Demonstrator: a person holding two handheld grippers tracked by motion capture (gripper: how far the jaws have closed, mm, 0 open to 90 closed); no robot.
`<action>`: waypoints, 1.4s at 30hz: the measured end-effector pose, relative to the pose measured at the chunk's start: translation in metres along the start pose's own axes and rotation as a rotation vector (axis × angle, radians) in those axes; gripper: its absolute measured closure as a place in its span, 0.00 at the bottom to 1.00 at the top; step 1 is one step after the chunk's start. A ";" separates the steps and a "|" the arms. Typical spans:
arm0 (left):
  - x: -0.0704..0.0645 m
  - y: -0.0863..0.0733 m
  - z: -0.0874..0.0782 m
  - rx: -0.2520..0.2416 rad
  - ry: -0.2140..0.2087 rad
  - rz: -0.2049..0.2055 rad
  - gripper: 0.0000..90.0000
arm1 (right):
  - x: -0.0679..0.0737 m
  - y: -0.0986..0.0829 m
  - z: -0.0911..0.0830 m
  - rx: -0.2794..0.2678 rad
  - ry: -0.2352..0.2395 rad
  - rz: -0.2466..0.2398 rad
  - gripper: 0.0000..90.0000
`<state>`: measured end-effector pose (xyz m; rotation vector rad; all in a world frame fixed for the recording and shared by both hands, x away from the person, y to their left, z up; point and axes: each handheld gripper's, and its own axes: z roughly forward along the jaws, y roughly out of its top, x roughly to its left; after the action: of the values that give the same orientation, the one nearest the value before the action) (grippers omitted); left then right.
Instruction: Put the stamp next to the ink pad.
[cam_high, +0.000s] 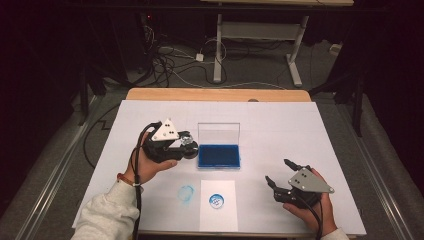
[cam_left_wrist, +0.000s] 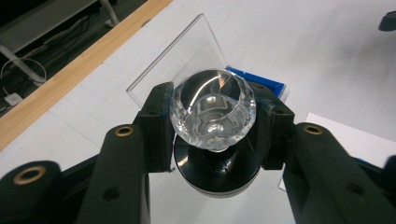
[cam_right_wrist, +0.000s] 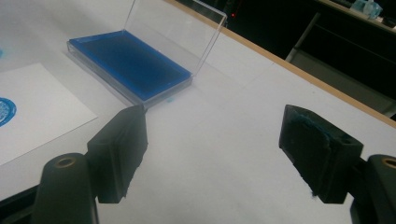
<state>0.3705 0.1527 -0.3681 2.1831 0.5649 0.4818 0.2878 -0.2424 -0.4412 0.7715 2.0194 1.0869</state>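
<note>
A stamp (cam_high: 187, 141) with a faceted clear knob (cam_left_wrist: 212, 109) and a round black base sits between the jaws of my left gripper (cam_high: 186, 146), which is shut on it just left of the ink pad. The blue ink pad (cam_high: 218, 155) lies in a clear case, its lid (cam_high: 218, 134) standing upright behind it. In front of it lies a white paper (cam_high: 218, 220) carrying a round blue print (cam_high: 216, 201). My right gripper (cam_high: 277, 170) is open at the near right, its jaws wide apart and bare (cam_right_wrist: 212, 149), aimed toward the pad (cam_right_wrist: 128, 63).
A faint blue smudge (cam_high: 186, 194) marks the white table cover (cam_high: 300, 125) left of the paper. The wooden table edge (cam_high: 215, 94) runs along the back, with cables and a desk frame on the floor beyond.
</note>
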 end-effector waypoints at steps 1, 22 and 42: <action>0.001 -0.001 0.001 0.003 0.000 -0.006 0.61 | 0.000 0.000 0.000 0.003 0.001 -0.003 0.27; 0.025 -0.024 0.049 0.137 0.011 -0.064 0.61 | 0.004 -0.006 0.005 0.032 0.002 -0.022 0.28; 0.026 -0.039 0.072 0.224 -0.005 -0.075 0.60 | 0.007 -0.007 0.006 0.053 0.026 -0.048 0.29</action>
<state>0.4198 0.1444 -0.4376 2.3639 0.7247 0.3886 0.2873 -0.2375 -0.4517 0.7359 2.0857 1.0246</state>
